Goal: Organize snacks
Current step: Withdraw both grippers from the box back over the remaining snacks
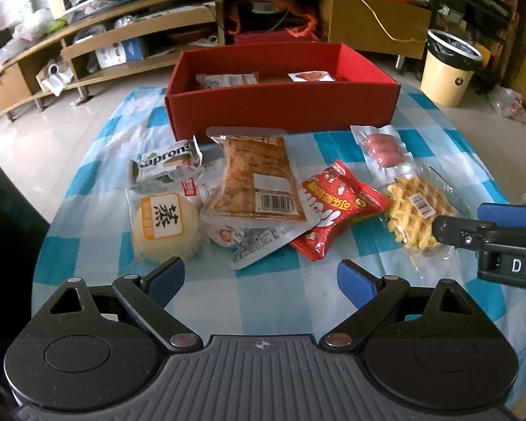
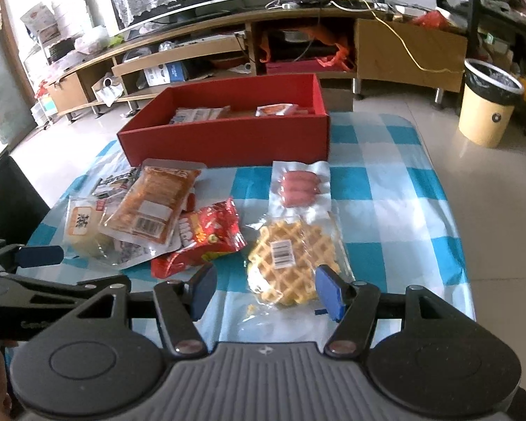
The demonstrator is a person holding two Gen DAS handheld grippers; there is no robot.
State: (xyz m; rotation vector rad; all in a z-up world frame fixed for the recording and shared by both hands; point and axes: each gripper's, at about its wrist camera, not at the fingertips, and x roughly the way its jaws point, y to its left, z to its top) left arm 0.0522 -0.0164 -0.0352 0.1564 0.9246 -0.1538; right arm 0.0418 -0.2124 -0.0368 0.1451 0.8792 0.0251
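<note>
A red box stands at the back of the checked tablecloth with two packets inside. In front of it lie loose snacks: a round yellow cake, a green-labelled cake pack, a long orange packet, a red bag, a sausage pack and a waffle pack. My left gripper is wide open just short of the pile, holding nothing. My right gripper is open, with the waffle pack's near edge between its fingers and the pads not pressing on it.
A yellow bin stands on the floor at the right. A low wooden TV stand runs behind the table. A dark chair is at the left edge. Bare cloth lies right of the waffle.
</note>
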